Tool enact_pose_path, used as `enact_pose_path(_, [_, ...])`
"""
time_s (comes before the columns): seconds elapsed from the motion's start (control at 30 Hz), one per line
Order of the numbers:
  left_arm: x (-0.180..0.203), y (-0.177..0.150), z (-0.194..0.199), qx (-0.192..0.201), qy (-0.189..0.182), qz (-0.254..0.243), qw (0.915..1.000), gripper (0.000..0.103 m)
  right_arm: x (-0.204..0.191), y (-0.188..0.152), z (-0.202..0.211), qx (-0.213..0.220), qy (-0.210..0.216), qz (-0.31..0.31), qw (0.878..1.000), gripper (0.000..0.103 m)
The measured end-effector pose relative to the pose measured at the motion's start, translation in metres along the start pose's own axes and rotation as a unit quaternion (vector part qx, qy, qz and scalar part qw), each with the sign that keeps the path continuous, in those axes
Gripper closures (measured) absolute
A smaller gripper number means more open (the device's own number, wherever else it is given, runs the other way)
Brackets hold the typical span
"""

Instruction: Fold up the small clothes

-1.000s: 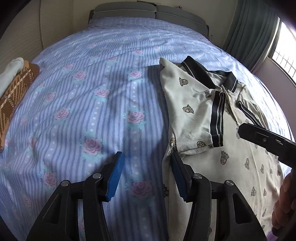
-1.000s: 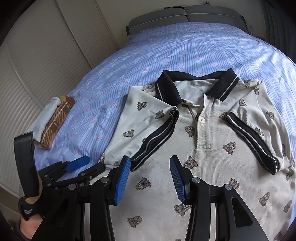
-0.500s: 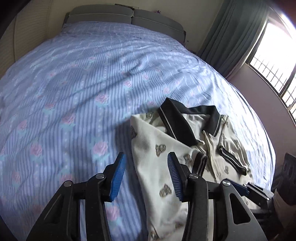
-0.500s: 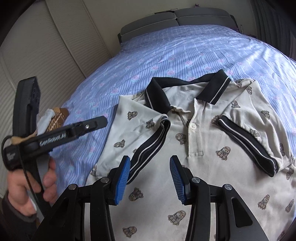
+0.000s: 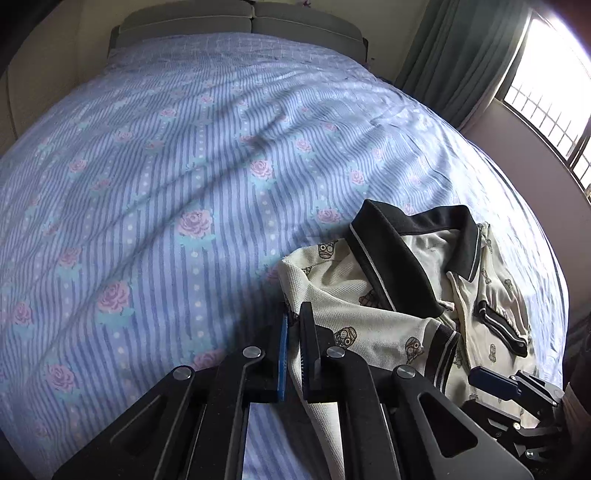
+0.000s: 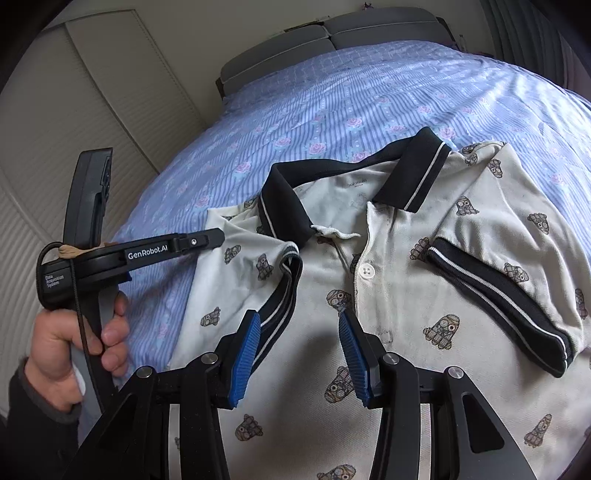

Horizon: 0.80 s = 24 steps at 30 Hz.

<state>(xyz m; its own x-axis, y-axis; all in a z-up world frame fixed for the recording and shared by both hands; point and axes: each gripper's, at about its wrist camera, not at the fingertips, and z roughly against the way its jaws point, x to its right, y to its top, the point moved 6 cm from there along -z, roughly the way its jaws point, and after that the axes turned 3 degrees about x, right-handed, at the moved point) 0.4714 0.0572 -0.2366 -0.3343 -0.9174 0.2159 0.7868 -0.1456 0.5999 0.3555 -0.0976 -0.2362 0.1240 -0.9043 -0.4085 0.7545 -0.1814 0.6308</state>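
Note:
A small cream polo shirt (image 6: 424,295) with black collar, black sleeve bands and owl prints lies front up on the bed, both sleeves folded inward. It also shows in the left wrist view (image 5: 373,317). My left gripper (image 5: 292,321) is shut on the shirt's left edge near the shoulder; in the right wrist view it (image 6: 218,236) comes in from the left. My right gripper (image 6: 299,325) is open and empty, just above the shirt's chest, beside the left sleeve band (image 6: 280,306). It shows at the lower right of the left wrist view (image 5: 491,380).
The bed (image 5: 184,166) has a blue striped sheet with pink roses and a grey headboard (image 5: 243,18). A curtain and window (image 5: 546,74) are on the right. Pale closet doors (image 6: 74,129) stand on the left.
My left gripper has moved up along the shirt's left edge toward the shoulder and closed on the fabric. My right gripper stays open and has moved slightly closer over the chest.

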Motion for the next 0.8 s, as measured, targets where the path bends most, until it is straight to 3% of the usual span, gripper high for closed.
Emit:
enact_pose_path(0.33, [-0.001,-0.006,-0.003,-0.003,-0.011,-0.013,0.9999,0.095,-0.036,-0.031,-0.006,-0.046,0.06,0.008,0.997,0.058])
enact_pose_path(0.53, [-0.004,-0.007,0.0,-0.003,-0.007,-0.013,0.9999,0.094,-0.034,-0.043,-0.016,-0.064,0.035,0.014,0.997,0.091])
enact_pose_path(0.6, [-0.006,-0.007,-0.001,-0.003,-0.004,-0.013,0.9999,0.094,-0.028,-0.046,-0.012,-0.062,0.025,0.006,0.998,0.097])
enact_pose_path(0.8, [0.0,-0.013,0.011,0.007,0.012,-0.02,0.9997,0.094,-0.018,-0.051,-0.005,-0.073,0.029,-0.012,0.997,0.097])
